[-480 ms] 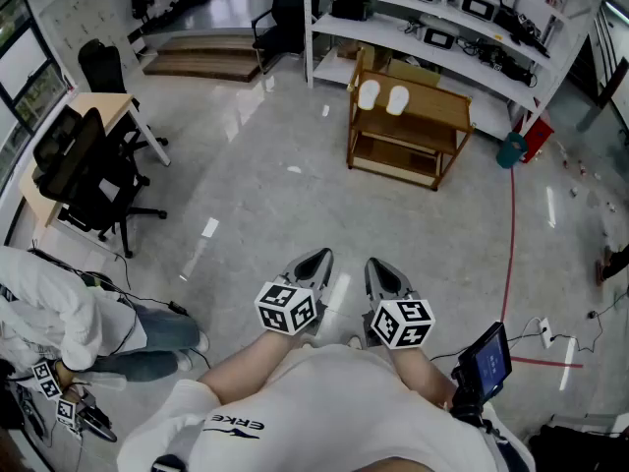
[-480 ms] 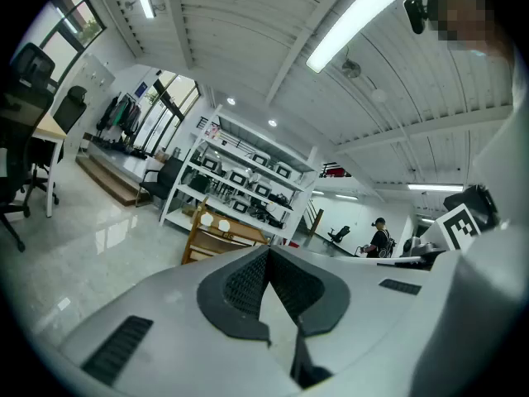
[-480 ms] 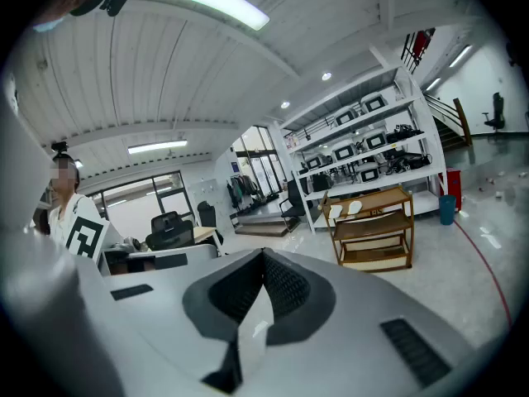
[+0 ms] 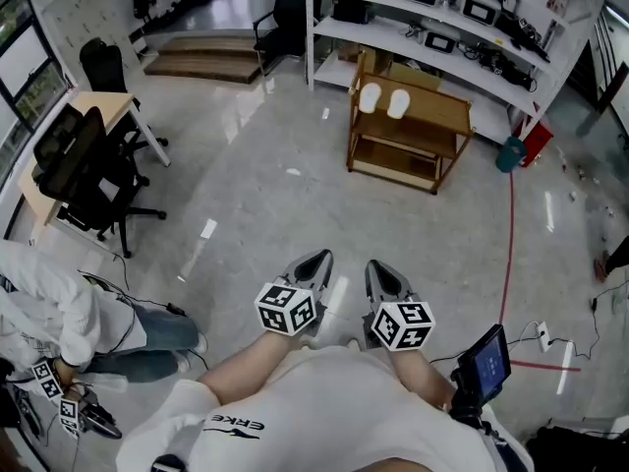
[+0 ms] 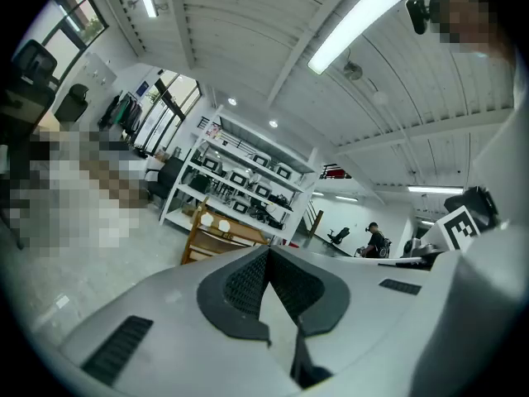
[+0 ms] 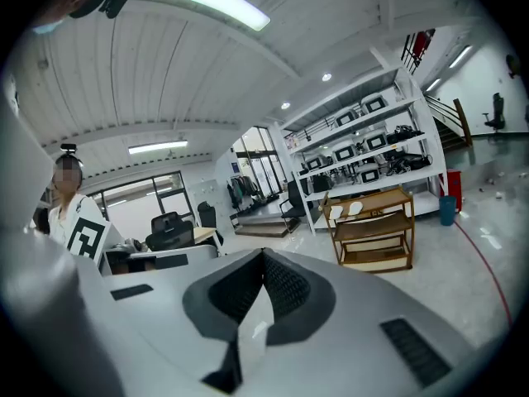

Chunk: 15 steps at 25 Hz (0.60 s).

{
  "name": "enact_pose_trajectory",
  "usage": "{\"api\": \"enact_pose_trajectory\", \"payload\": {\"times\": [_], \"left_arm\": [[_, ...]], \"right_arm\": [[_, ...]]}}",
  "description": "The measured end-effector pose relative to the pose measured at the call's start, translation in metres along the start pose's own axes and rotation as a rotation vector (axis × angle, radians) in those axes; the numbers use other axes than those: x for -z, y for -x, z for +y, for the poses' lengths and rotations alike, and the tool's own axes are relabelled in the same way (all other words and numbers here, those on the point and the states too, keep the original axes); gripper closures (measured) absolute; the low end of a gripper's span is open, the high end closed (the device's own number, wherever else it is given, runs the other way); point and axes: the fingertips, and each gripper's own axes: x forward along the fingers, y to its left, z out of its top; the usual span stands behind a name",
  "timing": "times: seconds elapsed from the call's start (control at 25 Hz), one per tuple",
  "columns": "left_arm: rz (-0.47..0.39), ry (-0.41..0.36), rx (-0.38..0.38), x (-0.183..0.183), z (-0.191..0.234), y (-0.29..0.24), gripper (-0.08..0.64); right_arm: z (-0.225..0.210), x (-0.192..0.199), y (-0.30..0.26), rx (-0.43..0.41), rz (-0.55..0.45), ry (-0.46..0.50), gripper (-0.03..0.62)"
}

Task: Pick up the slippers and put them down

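Our left gripper and right gripper sit closed, empty. The slippers, upper centre, look light and soft; we'd pinch their rims.

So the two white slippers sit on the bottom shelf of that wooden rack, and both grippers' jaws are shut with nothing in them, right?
Not quite. The white slippers lie on the top shelf of the wooden rack, not the bottom one, as the head view shows. The rest holds: the left gripper and the right gripper both have shut, empty jaws.
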Motion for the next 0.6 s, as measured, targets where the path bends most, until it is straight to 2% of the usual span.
{"api": "enact_pose_trajectory", "payload": {"times": [0.6], "left_arm": [[-0.002, 0.005, -0.006, -0.008, 0.007, 0.016, 0.566]], "right_arm": [[0.017, -0.005, 0.000, -0.018, -0.002, -0.006, 0.597]]}}
